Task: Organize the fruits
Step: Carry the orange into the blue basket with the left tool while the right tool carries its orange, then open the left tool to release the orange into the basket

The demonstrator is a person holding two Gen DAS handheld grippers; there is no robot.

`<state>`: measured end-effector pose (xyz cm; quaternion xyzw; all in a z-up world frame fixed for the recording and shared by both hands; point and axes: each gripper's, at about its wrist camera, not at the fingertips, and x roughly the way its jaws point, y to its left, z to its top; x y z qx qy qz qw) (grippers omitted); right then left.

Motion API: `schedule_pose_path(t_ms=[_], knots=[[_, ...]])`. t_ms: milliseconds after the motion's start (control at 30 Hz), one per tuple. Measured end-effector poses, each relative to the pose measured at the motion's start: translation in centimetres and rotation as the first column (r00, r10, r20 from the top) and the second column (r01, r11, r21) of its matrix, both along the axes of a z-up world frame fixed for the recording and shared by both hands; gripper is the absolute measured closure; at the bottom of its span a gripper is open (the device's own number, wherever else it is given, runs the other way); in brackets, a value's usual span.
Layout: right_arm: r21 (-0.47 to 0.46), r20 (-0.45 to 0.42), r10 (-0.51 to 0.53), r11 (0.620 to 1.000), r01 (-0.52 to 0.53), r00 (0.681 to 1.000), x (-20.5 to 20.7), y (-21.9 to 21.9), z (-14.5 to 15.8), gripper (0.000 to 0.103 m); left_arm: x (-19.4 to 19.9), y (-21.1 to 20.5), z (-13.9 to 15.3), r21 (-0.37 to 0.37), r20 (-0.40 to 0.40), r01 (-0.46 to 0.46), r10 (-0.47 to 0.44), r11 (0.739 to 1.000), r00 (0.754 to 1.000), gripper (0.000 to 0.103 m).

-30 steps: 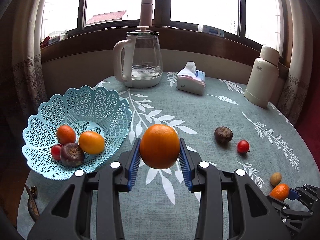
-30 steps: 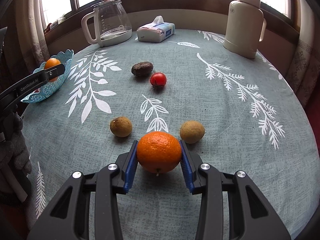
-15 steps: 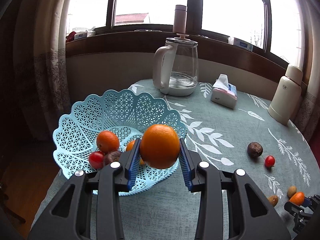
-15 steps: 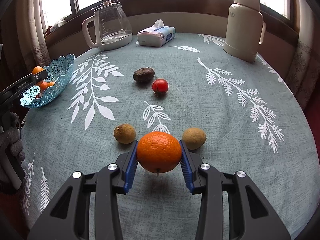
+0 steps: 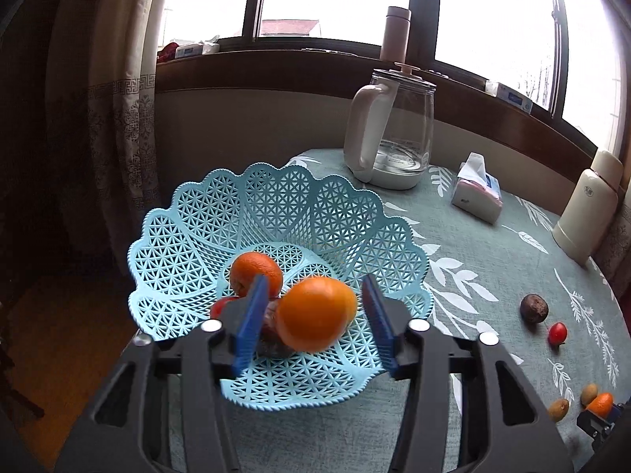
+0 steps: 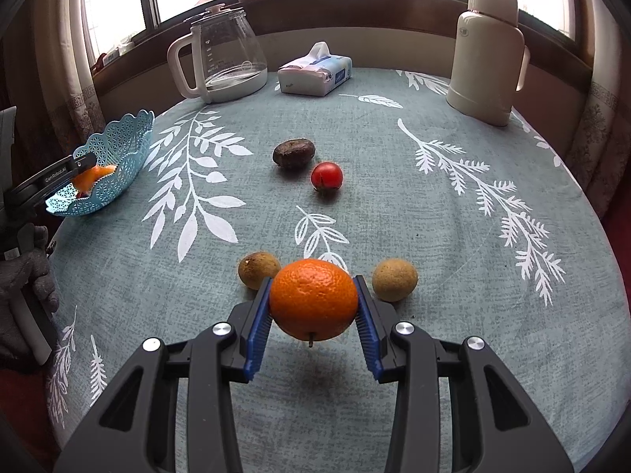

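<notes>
Orange: blurred, between the spread-apart fingers of left gripper, touching neither, over blue basket holding other fruit. Second orange: clamped in right gripper, above tablecloth, two brown fruits beside.

My right gripper clamps an orange above the tablecloth; two brown fruits flank it, a tomato farther ahead.
</notes>
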<state>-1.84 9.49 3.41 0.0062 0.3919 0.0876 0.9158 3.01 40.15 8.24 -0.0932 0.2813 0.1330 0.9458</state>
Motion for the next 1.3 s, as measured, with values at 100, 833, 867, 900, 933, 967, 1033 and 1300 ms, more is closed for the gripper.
schedule_pose_path(t_ms=[100,833,867,900,933,967,1033,1300], knots=[[0.002,-0.001,0.005,1.0,-0.005,1.0,0.2,0.3,0.1,0.063,-0.4,0.3,0.3,0.008,0.029,-0.017,0.017,1.0,0.999,0.034],[0.034,0.074,0.146,0.988,-0.148,0.987,3.0,6.4,3.8,0.063,-3.4,3.2,0.6,0.043,0.121,-0.268,0.262,0.962,0.958,0.018],[0.034,0.079,0.155,0.987,-0.158,0.985,3.2,6.9,4.0,0.063,-3.5,3.1,0.6,0.049,0.127,-0.279,0.271,0.959,0.954,0.017],[0.036,0.084,0.165,0.985,-0.168,0.983,3.4,7.4,4.2,0.063,-3.6,3.0,0.6,0.055,0.134,-0.287,0.277,0.956,0.951,0.017],[0.037,0.089,0.174,0.983,-0.178,0.981,3.7,8.0,4.4,0.063,-3.7,2.9,0.7,0.062,0.142,-0.293,0.282,0.954,0.949,0.015],[0.04,0.092,0.183,0.982,-0.187,0.979,3.9,8.5,4.6,0.063,-3.8,2.8,0.8,0.069,0.15,-0.301,0.289,0.951,0.946,0.014],[0.05,0.096,0.204,0.977,-0.209,0.974,4.5,9.6,4.9,0.063,-4.0,2.5,0.8,0.085,0.164,-0.316,0.299,0.945,0.94,0.014],[0.065,0.126,0.289,0.952,-0.299,0.949,6.8,14.5,6.1,0.063,-4.4,1.9,1.1,0.121,0.195,-0.34,0.314,0.933,0.929,0.014]])
